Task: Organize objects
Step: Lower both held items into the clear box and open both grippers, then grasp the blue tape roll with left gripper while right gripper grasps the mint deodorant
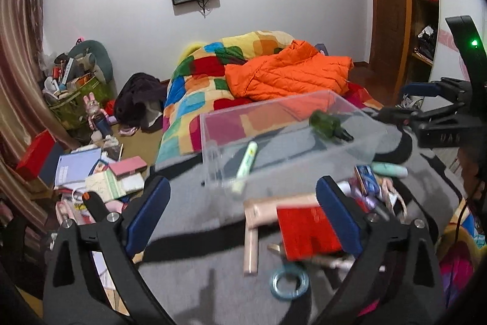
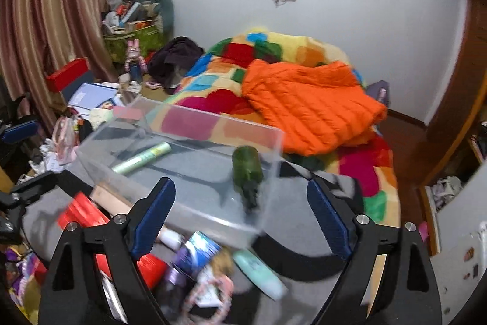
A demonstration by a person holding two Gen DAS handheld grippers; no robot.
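Observation:
A clear plastic box [image 1: 210, 142] [image 2: 268, 139] stands on a grey cloth [image 1: 197, 273]. A dark green bottle [image 1: 330, 124] [image 2: 247, 172] and a pale green tube [image 1: 246, 166] [image 2: 141, 158] lie inside it. Loose items lie in front of the box: a red booklet [image 1: 306, 230], a beige tube [image 1: 252, 236], a blue tape ring [image 1: 289, 282], a mint tube [image 2: 260, 271], a blue packet [image 2: 199, 249]. My left gripper [image 1: 242, 212] is open and empty above the cloth. My right gripper [image 2: 240, 217] is open and empty, over the box's near edge; it also shows in the left wrist view [image 1: 417, 102].
A bed with a colourful quilt [image 1: 194, 84] and an orange jacket [image 1: 289, 75] lies behind the box. Books and clutter [image 1: 97, 172] cover the floor at left, by a striped curtain [image 2: 45, 5]. A wooden wardrobe [image 1: 392, 5] stands at right.

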